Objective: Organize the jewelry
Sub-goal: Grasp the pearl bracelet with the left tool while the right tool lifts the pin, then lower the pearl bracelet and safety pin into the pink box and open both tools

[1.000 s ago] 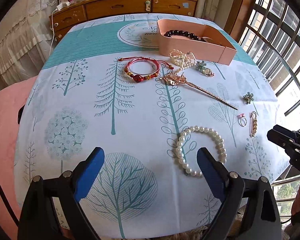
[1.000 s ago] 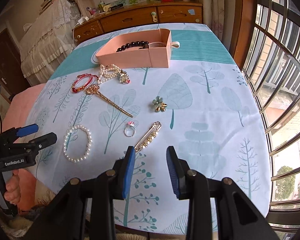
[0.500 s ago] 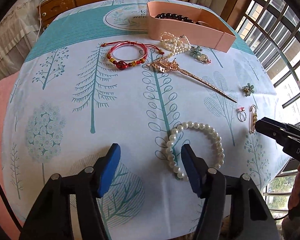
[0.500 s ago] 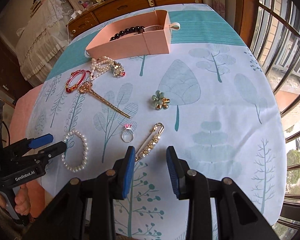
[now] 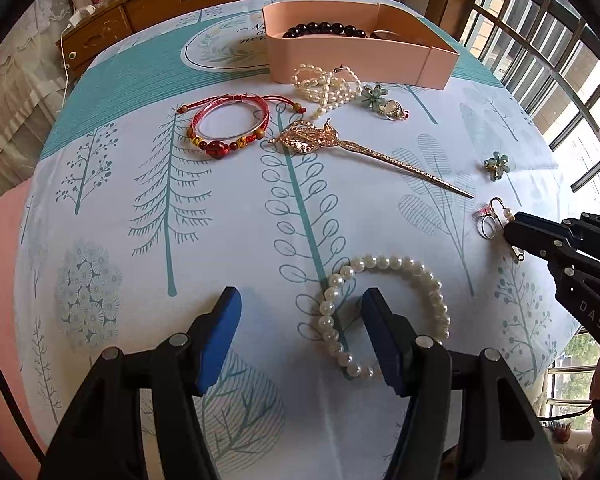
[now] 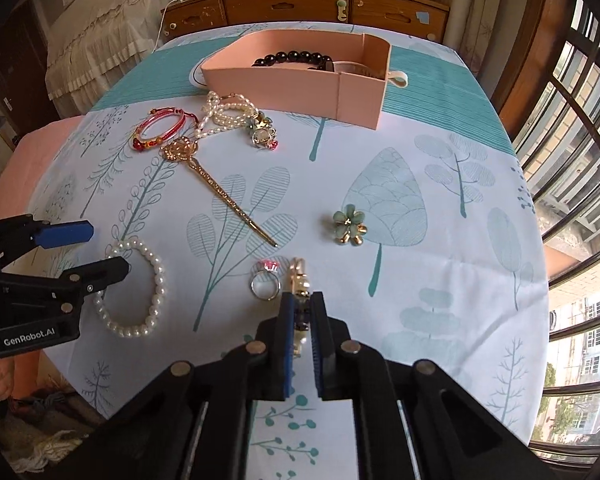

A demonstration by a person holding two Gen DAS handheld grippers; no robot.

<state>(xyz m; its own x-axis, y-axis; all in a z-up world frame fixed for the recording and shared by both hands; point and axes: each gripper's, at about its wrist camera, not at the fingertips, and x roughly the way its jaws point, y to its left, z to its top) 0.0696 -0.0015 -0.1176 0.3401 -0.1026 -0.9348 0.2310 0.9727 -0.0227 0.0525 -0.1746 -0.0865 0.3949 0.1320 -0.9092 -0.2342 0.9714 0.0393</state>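
A white pearl bracelet (image 5: 384,262) lies on the tree-print tablecloth near the front edge. My left gripper (image 5: 300,300) is open over it: the right finger stands inside the ring and the bracelet's left arc lies between the pads, untouched. Further right, my right gripper (image 6: 303,300) is shut on a gold safety-pin brooch with pearls (image 6: 298,276), whose loop end sticks out ahead of the pads. A silver ring with a pink stone (image 6: 265,284) lies just left of that pin. The pink open box (image 6: 292,84) at the back holds a black bead bracelet (image 6: 292,56).
A gold hairpin (image 5: 364,152), a red cord bracelet (image 5: 228,128), a heap of pearl strands (image 5: 328,86) with a flower charm, and a green flower brooch (image 6: 349,227) lie between the grippers and the box. A window grille runs along the right; a wooden dresser stands behind.
Both grippers came down and forward over the table. The left jaws narrowed around the bracelet's left arc. The right jaws went from part open to shut on the pin brooch.
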